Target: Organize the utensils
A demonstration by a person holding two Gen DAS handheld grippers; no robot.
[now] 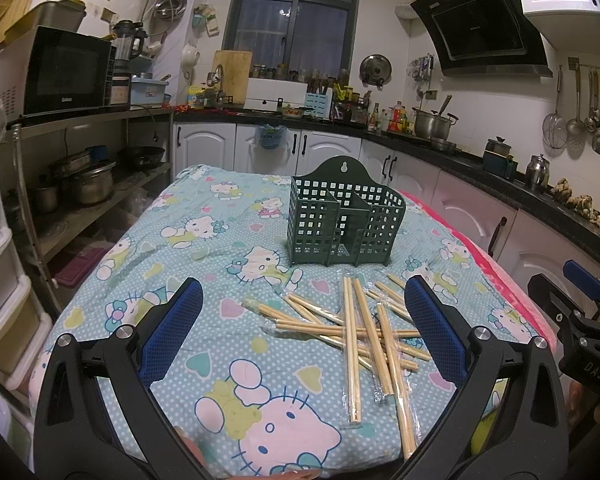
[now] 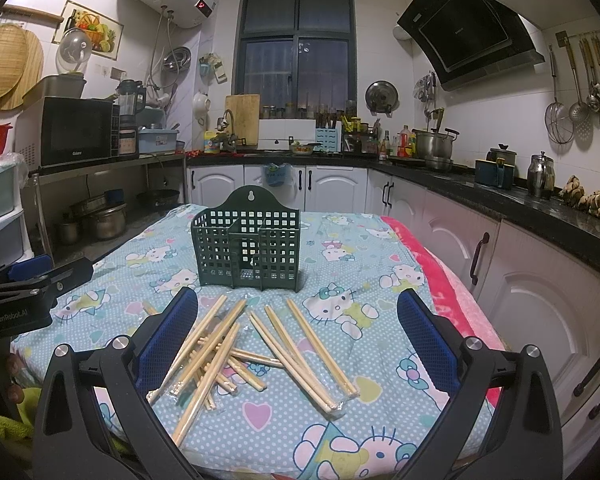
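Note:
A dark green perforated utensil holder [image 1: 338, 222] [image 2: 248, 246] stands upright on the table, with divided compartments that look empty. In front of it lies a loose pile of wooden chopsticks [image 1: 364, 332] [image 2: 256, 348], some pairs in clear plastic wrap. My left gripper [image 1: 304, 300] is open above the cloth, the pile mostly right of its centre. My right gripper [image 2: 298, 312] is open too, hovering over the pile with nothing between its blue pads [image 2: 168, 336]. Each gripper shows at the edge of the other's view: the right gripper [image 1: 580, 320], the left gripper [image 2: 32, 288].
The table wears a blue cartoon-cat cloth [image 1: 180, 240] with a pink blanket [image 2: 440, 280] along its right side. White cabinets [image 2: 520, 280] and a dark counter run close on the right. A metal shelf with pots [image 1: 92, 184] stands left.

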